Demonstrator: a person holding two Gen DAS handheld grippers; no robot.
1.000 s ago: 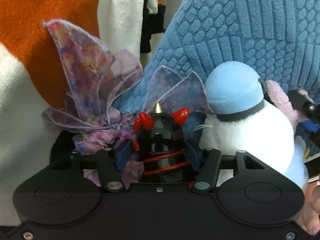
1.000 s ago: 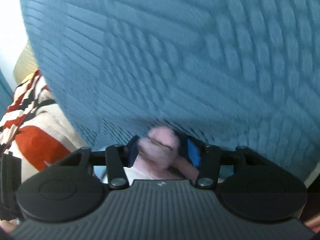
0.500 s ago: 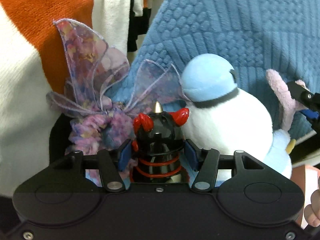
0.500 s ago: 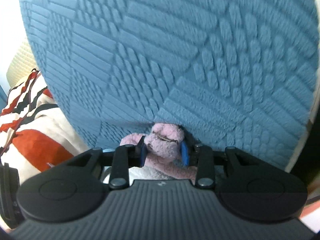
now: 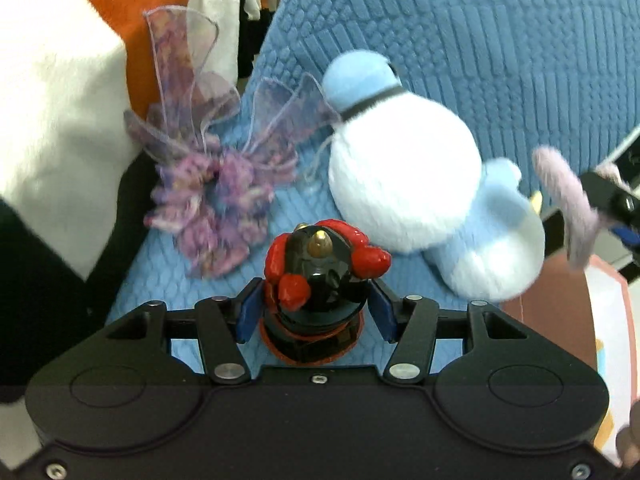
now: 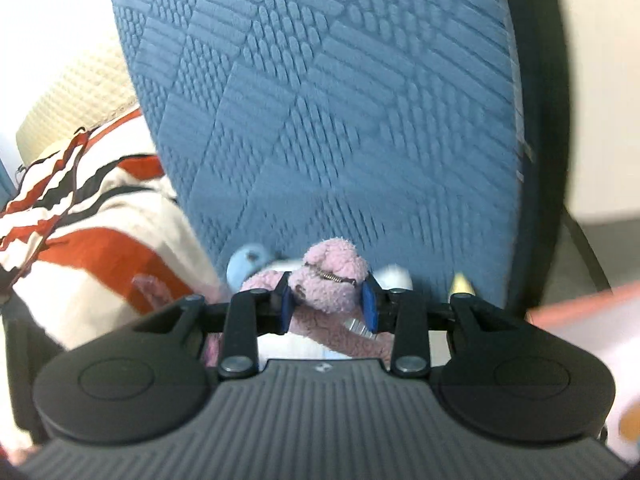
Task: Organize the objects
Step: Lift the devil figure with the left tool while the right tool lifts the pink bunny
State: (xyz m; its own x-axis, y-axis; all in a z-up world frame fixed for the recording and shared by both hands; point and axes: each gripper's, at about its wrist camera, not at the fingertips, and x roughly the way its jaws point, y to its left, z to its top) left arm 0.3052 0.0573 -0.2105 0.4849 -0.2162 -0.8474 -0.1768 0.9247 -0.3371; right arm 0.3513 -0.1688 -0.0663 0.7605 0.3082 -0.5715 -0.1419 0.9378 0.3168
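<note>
L wrist: black-red figurine (image 5: 320, 284) btwn gripper (image 5: 314, 314) pads.

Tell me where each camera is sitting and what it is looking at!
Left wrist: rides on the left gripper, looking down its fingers at the black and red figurine between them, the purple scrunchie and the plush; part of a hand shows bottom right.
Right wrist: rides on the right gripper, facing the blue cushion, shut on the pink fuzzy clip.
Both see the blue cushion, the plush and the clip.
</note>
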